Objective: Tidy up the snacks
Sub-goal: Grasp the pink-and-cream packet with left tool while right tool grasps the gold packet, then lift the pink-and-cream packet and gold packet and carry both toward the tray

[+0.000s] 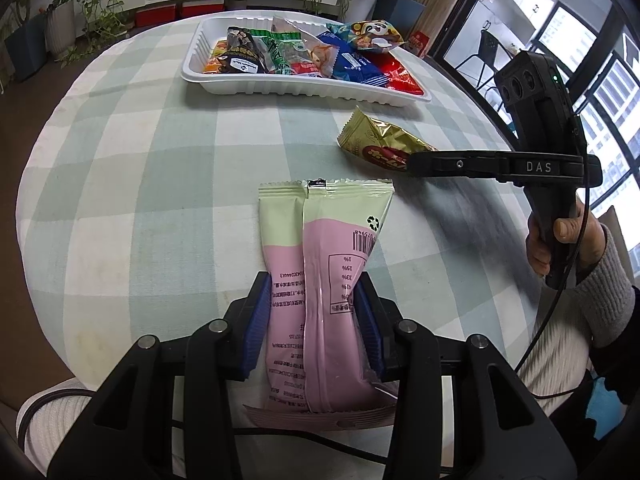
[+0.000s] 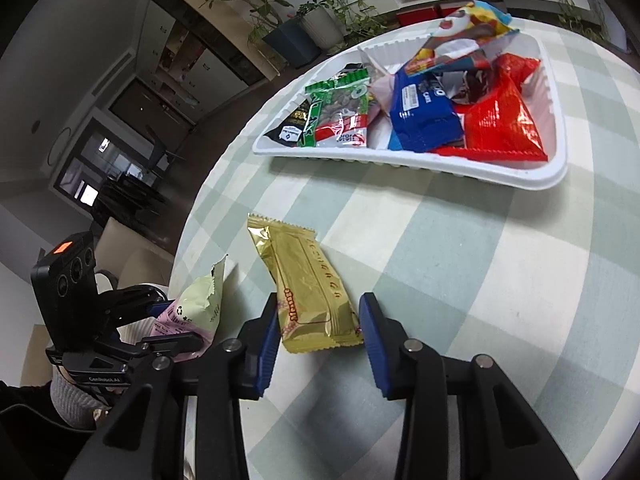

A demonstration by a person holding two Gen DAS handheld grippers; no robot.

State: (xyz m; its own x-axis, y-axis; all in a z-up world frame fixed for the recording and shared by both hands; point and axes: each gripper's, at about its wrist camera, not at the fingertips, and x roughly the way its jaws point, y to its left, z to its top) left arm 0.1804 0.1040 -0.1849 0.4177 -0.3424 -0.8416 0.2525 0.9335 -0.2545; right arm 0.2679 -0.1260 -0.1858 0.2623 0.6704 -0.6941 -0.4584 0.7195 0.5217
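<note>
A pink and pale green snack packet (image 1: 320, 248) sticks out forward between the blue pads of my left gripper (image 1: 313, 286), which is shut on its lower half. The right wrist view shows that packet (image 2: 196, 308) and the left gripper (image 2: 172, 326) at the left table edge. A gold snack packet (image 2: 304, 280) lies flat on the checked cloth, its near end between the pads of my right gripper (image 2: 320, 308). The left pad (image 2: 270, 328) is at its edge; a thin gap shows at the right pad. In the left wrist view the right gripper (image 1: 416, 164) covers the gold packet's (image 1: 376, 136) near end.
A white tray (image 1: 304, 89) holding several snack packets sits at the far side of the round table; its rim (image 2: 400, 165) is ahead of the right gripper. A hand (image 1: 560, 240) holds the right gripper's handle. Potted plants and a low shelf stand beyond the table.
</note>
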